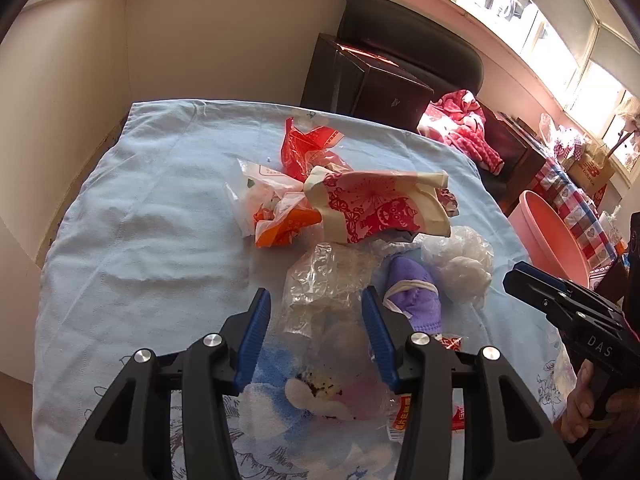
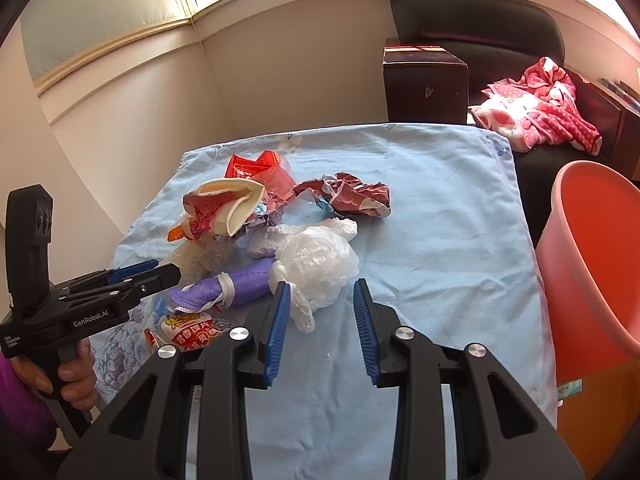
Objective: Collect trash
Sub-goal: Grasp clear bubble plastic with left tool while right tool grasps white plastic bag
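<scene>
Bright daylight from blown-out windows (image 1: 552, 32), sharp focus, strong fisheye bending and dark corners

Pink bin (image 2: 592, 264) right of the right-hand tongs: cut off by frame edge, base out of view, inside can't be seen. Snack wrapper (image 2: 188, 330) just left of those tongs: lower part hidden behind the jaw arm. Clear crumpled plastic (image 1: 320, 280) between the left tongs' fingers: contact with pads can't be judged. Print on red wrappers (image 1: 304, 144) beyond: too small to read.
</scene>
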### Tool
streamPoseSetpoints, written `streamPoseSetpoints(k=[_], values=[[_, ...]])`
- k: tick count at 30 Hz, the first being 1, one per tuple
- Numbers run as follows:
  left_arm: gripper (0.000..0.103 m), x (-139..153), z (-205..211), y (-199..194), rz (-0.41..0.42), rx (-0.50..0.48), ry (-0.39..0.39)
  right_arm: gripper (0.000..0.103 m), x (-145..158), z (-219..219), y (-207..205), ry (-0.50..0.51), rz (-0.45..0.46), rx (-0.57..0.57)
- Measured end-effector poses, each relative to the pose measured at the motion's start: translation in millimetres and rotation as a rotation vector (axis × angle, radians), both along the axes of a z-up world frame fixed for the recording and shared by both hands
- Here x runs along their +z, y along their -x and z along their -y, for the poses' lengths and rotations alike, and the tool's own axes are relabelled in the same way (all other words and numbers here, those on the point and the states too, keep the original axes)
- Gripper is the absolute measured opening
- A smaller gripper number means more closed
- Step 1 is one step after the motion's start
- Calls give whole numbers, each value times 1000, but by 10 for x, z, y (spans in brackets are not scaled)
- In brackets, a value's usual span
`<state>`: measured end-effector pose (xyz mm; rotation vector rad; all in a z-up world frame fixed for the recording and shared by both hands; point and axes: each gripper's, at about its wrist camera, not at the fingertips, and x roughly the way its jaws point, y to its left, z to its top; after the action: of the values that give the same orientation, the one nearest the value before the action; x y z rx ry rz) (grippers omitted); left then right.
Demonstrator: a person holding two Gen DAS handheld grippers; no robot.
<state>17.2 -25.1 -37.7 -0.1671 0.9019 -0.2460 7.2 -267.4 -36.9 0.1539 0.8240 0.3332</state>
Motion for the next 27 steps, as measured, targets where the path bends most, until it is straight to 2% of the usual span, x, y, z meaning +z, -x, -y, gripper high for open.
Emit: streamPoseSetpoints(k=[4,7,18,27], values=[[27,-36,-8,4,3,-12,6,33,-52,-27,-31,-9,-27,11],[22,-18,-32,40,14,-19,13,33,-70,-58,-31,-12,-38,18],[20,150,-200,293,71,-64,50,33,-109,-128,-110,-32,-82,3],[20,167,-374,494,85,-57,19,34,-173,-157,-221,-57,-123,-32]])
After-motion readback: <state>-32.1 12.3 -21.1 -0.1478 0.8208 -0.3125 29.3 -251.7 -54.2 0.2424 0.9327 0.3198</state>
